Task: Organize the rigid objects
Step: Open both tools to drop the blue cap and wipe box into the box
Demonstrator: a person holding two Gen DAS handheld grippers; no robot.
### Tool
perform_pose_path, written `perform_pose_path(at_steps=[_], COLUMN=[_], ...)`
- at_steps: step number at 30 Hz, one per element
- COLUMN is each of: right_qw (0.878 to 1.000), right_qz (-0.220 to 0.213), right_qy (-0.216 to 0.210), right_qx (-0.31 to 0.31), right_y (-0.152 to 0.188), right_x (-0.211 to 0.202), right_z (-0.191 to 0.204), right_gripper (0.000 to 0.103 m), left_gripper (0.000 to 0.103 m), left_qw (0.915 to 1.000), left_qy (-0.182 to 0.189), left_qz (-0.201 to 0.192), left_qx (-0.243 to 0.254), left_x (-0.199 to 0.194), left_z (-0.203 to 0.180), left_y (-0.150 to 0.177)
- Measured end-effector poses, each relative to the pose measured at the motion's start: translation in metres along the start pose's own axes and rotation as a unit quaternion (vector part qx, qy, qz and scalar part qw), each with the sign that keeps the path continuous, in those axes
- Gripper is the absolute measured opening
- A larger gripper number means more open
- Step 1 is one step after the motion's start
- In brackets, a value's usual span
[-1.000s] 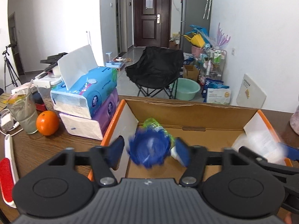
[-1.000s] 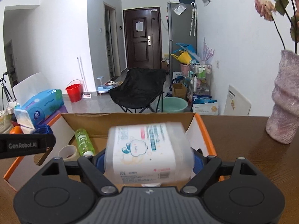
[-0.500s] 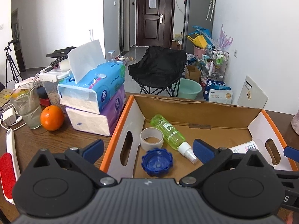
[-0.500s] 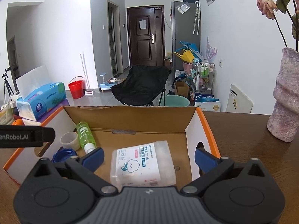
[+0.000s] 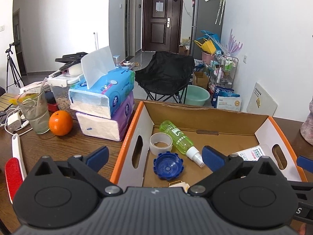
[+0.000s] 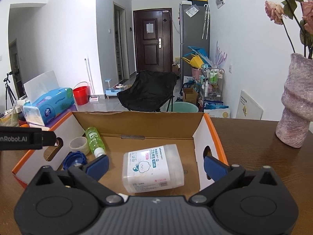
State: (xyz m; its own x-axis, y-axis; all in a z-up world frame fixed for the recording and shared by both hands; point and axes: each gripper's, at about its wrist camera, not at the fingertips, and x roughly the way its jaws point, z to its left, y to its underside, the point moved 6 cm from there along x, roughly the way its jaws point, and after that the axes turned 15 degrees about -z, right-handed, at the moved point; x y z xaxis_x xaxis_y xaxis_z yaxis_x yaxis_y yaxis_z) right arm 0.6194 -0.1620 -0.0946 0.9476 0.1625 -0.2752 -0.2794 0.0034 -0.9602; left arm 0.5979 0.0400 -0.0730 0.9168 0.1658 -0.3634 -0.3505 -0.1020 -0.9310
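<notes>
An open cardboard box (image 5: pixel 215 115) with orange rims sits on the brown table. Inside lie a blue lid (image 5: pixel 168 166), a tape roll (image 5: pixel 161 143), a green spray bottle (image 5: pixel 179 138) and a clear plastic container (image 5: pixel 252 152) with a white label. My left gripper (image 5: pixel 154 156) is open and empty above the box's near left edge. In the right wrist view the box (image 6: pixel 137 117) holds the clear container (image 6: pixel 152 168), the lid (image 6: pixel 74 159), the tape roll (image 6: pixel 79 145) and the spray bottle (image 6: pixel 94 139). My right gripper (image 6: pixel 156 163) is open and empty above the container.
Left of the box stand two stacked tissue packs (image 5: pixel 103 109), an orange (image 5: pixel 60 123), a glass with a drink (image 5: pixel 34 111) and a red lint brush (image 5: pixel 14 172). A pink vase (image 6: pixel 295 105) stands on the table at the right.
Both grippers opened. The left let go of the blue lid and the right let go of the clear container; both now lie in the box. Both grippers pulled back and up.
</notes>
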Motion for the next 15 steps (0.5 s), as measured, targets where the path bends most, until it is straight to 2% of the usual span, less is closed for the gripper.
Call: perform_pose_path(at_steps=[15], right_qw=[1.0], right_qz=[-0.028], right_qy=[-0.011], right_qx=[-0.008], right_y=[-0.009], right_x=[-0.057], right_z=[0.001], right_gripper=[0.103], left_gripper=[0.103], left_qw=[0.9997], left_qy=[0.01], left_qz=[-0.023], left_qx=[0.003], left_x=[-0.051], left_z=[0.01], left_y=[-0.002])
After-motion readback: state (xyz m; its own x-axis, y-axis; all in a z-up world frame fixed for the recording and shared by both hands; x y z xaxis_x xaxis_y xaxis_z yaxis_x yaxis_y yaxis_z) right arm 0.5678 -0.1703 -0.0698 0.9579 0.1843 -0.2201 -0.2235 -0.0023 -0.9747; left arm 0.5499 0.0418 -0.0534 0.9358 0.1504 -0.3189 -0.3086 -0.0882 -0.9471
